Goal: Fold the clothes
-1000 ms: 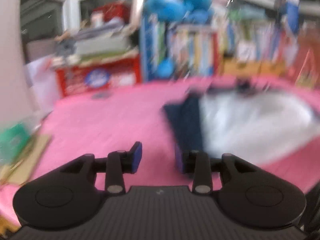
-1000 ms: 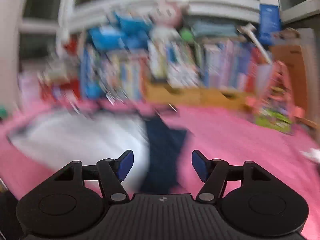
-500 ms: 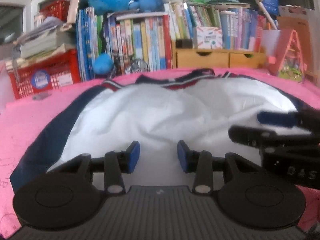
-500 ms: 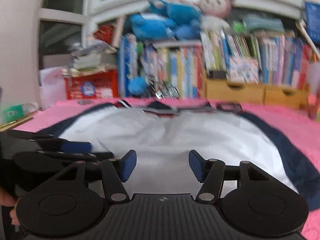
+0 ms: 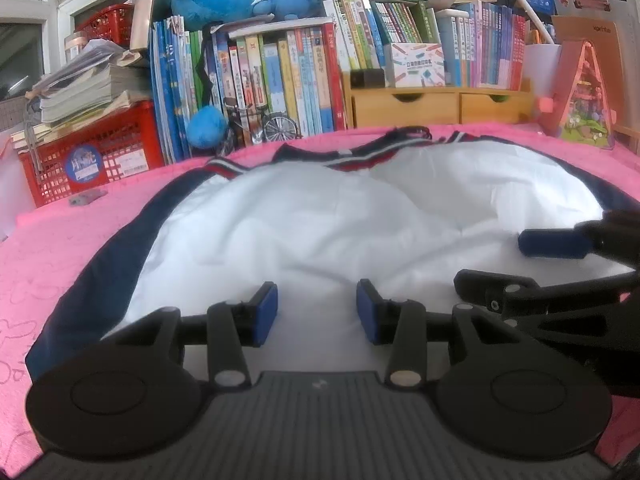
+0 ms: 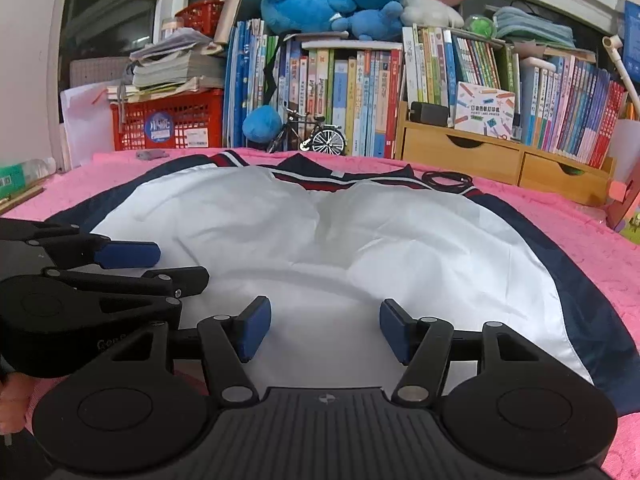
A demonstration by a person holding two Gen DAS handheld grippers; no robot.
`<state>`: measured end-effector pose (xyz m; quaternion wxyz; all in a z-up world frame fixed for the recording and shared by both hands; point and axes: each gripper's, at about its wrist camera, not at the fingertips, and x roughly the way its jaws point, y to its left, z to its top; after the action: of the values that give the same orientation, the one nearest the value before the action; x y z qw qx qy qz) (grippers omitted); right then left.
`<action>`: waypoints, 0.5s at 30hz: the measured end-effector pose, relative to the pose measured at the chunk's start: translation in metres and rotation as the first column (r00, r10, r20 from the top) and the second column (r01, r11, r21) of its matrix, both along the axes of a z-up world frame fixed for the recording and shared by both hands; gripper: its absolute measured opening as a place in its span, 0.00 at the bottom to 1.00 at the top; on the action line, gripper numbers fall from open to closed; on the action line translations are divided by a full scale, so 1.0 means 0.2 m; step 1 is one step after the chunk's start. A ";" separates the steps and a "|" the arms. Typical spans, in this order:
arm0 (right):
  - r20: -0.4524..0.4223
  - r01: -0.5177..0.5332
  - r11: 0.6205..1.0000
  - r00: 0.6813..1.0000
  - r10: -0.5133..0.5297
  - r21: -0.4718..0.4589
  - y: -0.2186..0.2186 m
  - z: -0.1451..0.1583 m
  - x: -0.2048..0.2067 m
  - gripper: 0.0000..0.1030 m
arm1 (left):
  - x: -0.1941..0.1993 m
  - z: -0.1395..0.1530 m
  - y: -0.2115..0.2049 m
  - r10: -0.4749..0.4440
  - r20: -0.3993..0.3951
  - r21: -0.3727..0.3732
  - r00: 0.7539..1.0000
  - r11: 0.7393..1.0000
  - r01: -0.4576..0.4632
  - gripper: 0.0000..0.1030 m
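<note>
Here the pink-covered bench (image 6: 600,248) runs bare to left and right of a garment (image 6: 320,240) spread flat across its middle; the far edge is crowded by books (image 6: 360,92), a red crate (image 6: 168,120) and wooden drawers (image 6: 500,156). The garment is white with navy side bands and a red-striped collar at its far end, softly rumpled with a crease down the centre. Both grippers sit side by side over its near hem. The left gripper (image 5: 317,312) stands partly open with nothing between its pads; the right gripper (image 6: 324,330) is wider apart, likewise holding nothing.
</note>
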<state>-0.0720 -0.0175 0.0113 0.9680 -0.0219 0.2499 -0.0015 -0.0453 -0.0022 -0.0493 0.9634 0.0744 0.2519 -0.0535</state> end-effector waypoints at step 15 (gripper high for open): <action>-0.007 -0.016 1.000 1.000 0.016 -0.009 -0.04 0.01 -0.01 0.61 | -0.08 -0.02 0.56 0.318 0.054 0.138 0.946 0.936 -0.323 0.57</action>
<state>-0.0730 -0.0260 0.0129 0.9671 -0.0282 0.2529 0.0050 -0.0609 0.1107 -0.0525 0.9550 0.1032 0.2491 0.1238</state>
